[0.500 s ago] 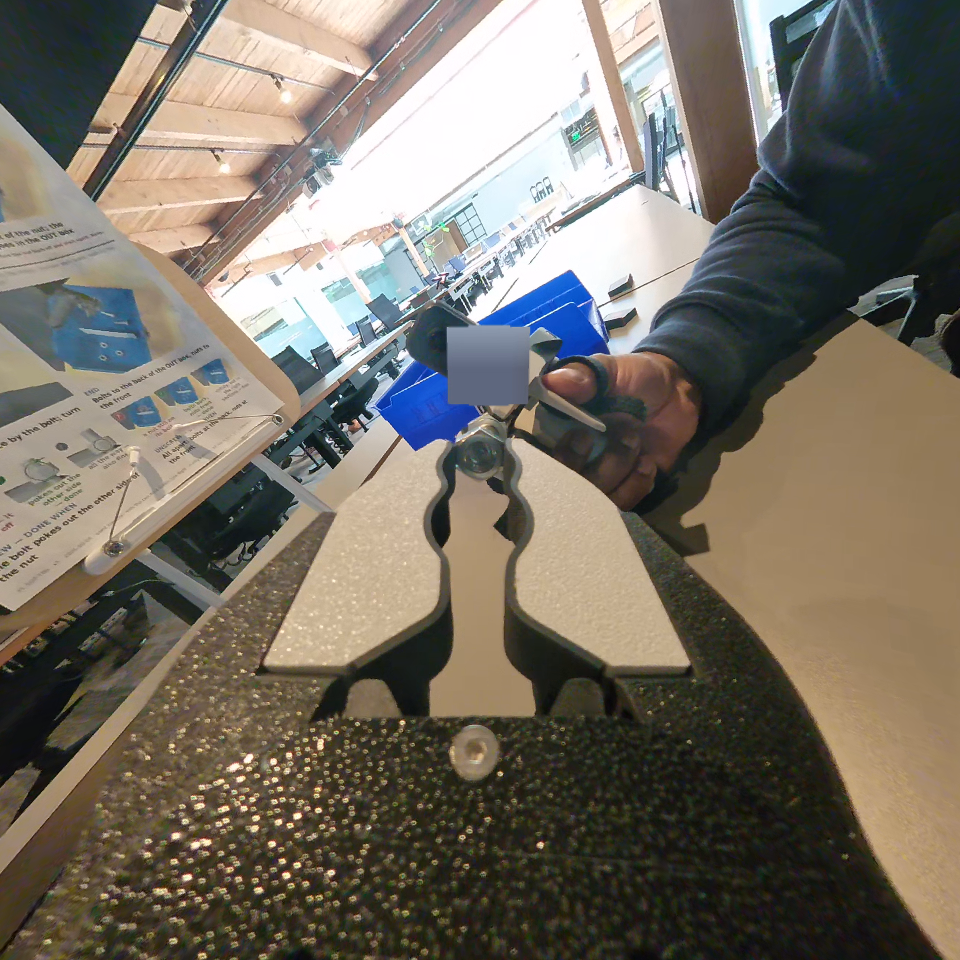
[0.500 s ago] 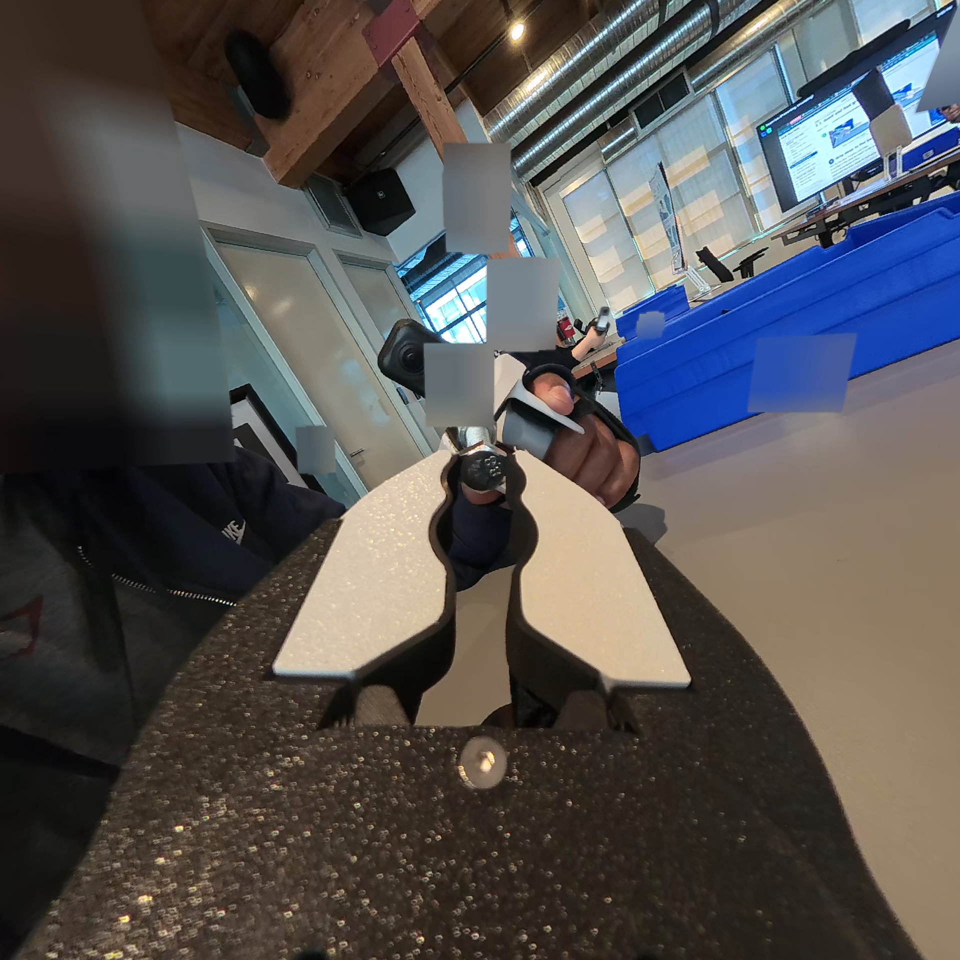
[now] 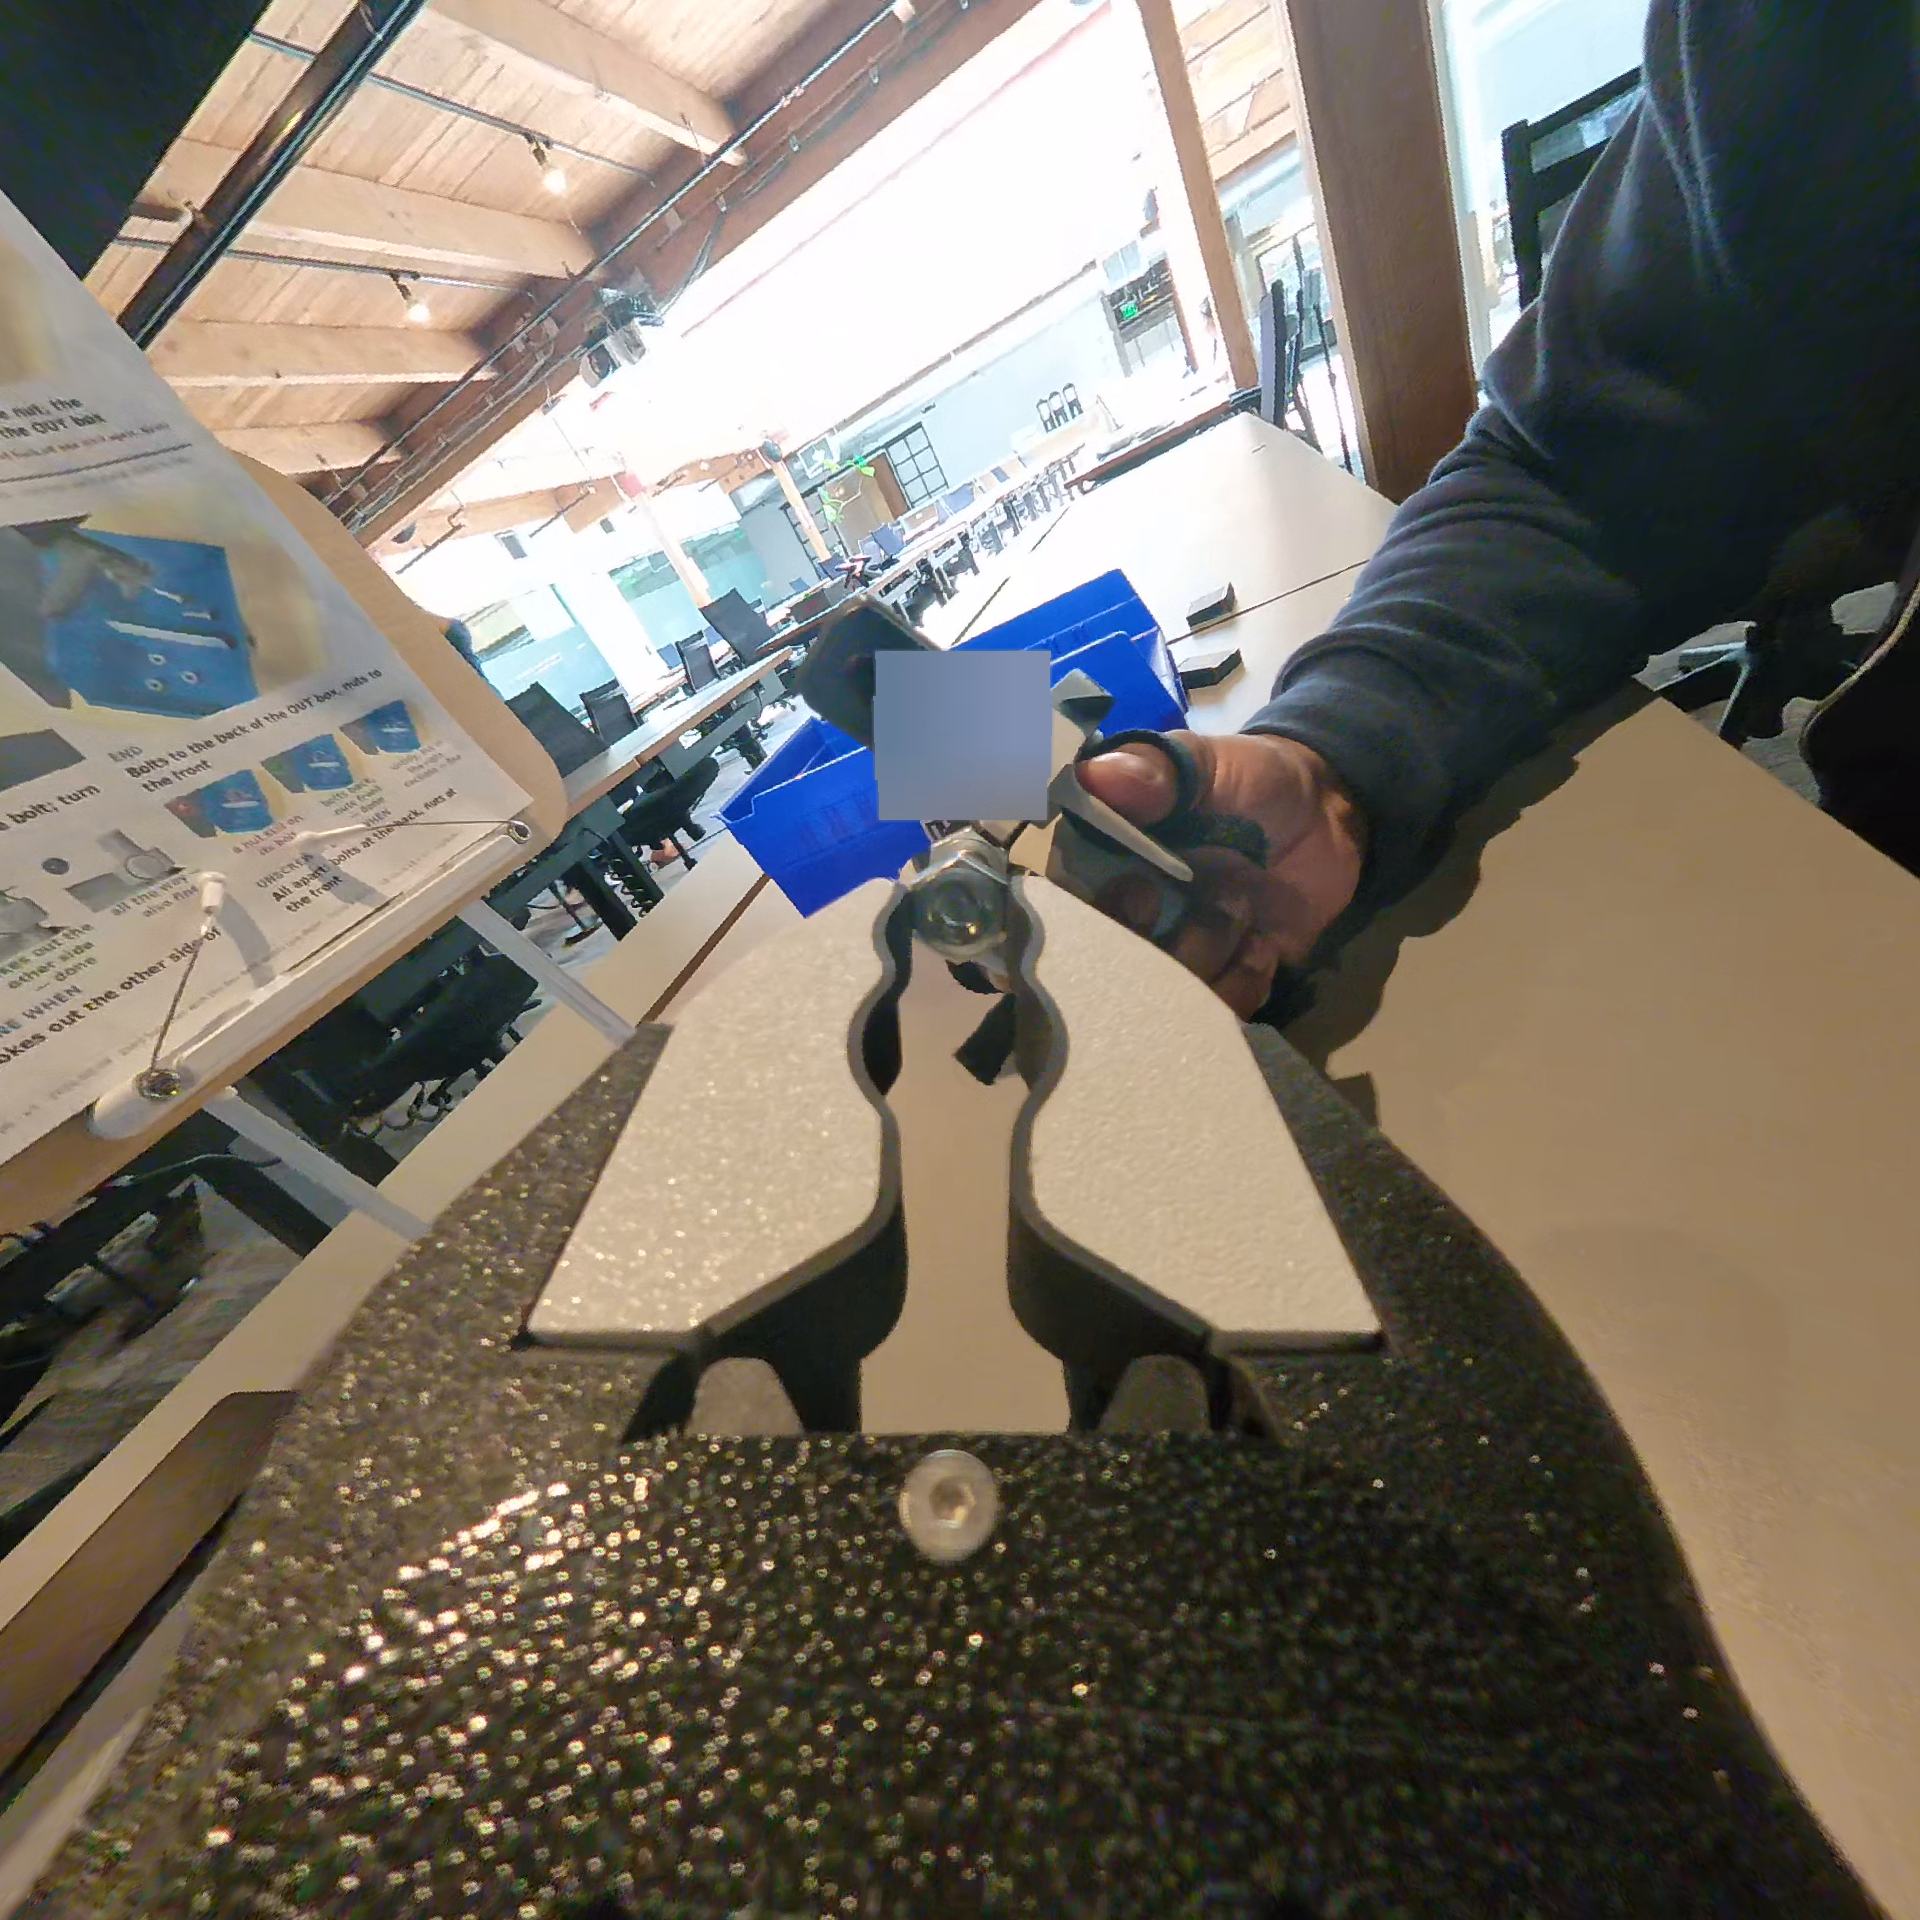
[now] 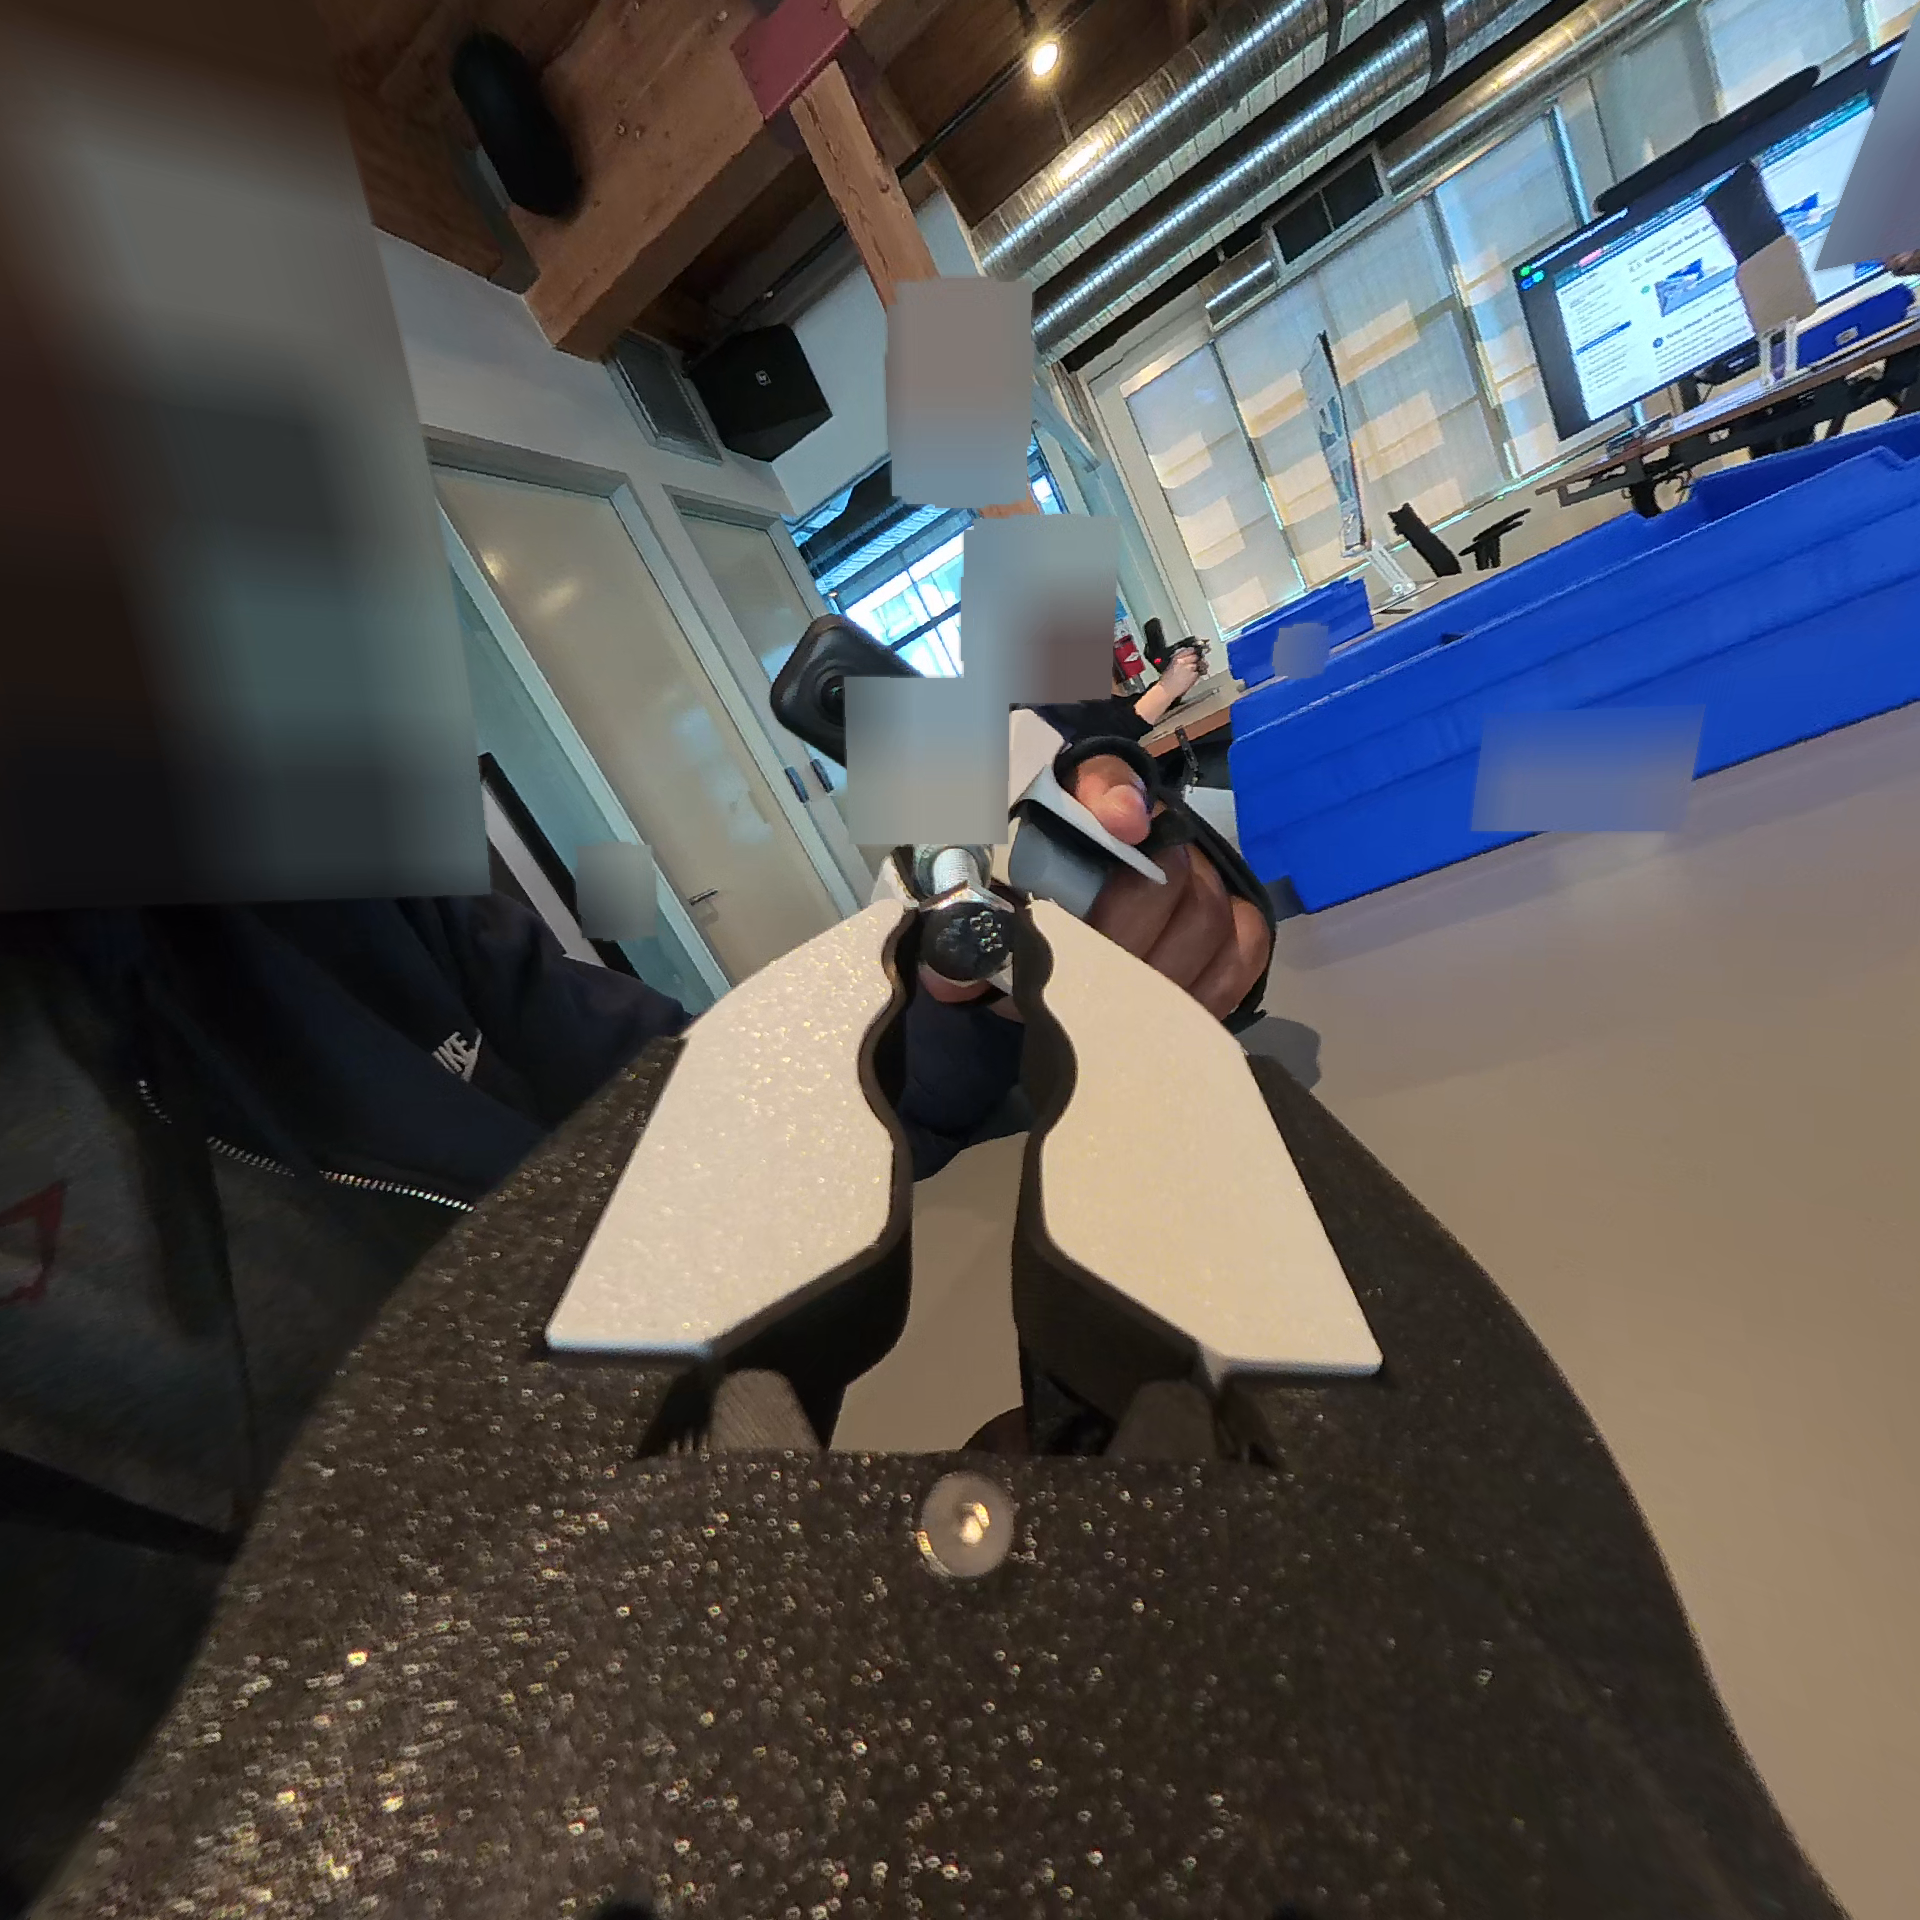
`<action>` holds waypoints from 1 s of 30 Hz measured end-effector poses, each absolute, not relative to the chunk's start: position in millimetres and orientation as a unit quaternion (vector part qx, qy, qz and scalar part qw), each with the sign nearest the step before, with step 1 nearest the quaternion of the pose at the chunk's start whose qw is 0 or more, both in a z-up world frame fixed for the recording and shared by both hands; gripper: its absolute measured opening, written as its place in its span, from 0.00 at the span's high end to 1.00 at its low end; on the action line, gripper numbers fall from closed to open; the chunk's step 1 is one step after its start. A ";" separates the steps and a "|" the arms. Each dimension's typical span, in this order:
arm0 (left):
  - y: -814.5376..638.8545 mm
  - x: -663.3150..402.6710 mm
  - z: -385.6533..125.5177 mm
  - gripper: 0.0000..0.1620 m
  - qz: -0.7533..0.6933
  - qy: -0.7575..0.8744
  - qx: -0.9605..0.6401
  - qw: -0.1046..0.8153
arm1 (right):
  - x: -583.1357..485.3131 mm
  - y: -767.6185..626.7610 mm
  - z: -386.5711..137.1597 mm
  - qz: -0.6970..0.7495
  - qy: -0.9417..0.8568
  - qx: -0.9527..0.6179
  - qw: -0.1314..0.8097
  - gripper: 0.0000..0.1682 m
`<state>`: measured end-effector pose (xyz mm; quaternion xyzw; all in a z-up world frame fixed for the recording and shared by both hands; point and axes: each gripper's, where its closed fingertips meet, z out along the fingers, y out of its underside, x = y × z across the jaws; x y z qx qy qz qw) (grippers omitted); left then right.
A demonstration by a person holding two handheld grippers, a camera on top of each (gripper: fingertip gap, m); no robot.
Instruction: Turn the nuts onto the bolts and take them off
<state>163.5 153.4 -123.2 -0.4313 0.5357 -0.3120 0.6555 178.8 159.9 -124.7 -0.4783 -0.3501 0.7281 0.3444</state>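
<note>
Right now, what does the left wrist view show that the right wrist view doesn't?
Only the left wrist view shows the nut end-on in the left claw, plus an instruction sheet on a stand. Only the right wrist view shows the bolt head in the right claw, plus a monitor. Both show blue bins and the grey table.

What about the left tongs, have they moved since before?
Yes, a little. The paper stand and blue bin sit farther left in view, so the left tongs shifted slightly right.
</note>
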 end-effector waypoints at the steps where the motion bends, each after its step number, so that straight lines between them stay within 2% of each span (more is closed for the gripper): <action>1: 152.8 162.8 -121.6 0.90 -0.319 0.532 -0.430 0.656 | 179.0 160.8 -124.9 0.726 -0.349 -0.480 0.346 0.90; 10: 156.8 151.9 -108.4 0.90 -0.339 0.500 -0.434 0.668 | 179.7 163.1 -125.9 0.724 -0.347 -0.483 0.351 0.91; 14: 166.5 126.4 -82.0 0.90 -0.305 0.441 -0.426 0.729 | 180.1 163.9 -125.7 0.723 -0.346 -0.483 0.353 0.91; 18: 171.6 113.8 -73.3 0.90 -0.282 0.420 -0.435 0.745 | 180.5 165.2 -125.8 0.720 -0.346 -0.484 0.356 0.91; 23: 213.5 122.0 -131.1 0.89 -0.202 0.442 -0.582 0.651 | 182.0 168.6 -126.3 0.714 -0.346 -0.487 0.365 0.90; 27: 224.2 95.9 -106.1 0.90 -0.217 0.344 -0.579 0.707 | 184.0 171.6 -126.6 0.710 -0.343 -0.490 0.372 0.90; 30: 247.6 72.0 -124.3 0.90 -0.234 0.267 -0.645 0.676 | 183.9 170.8 -126.6 0.707 -0.346 -0.490 0.374 0.90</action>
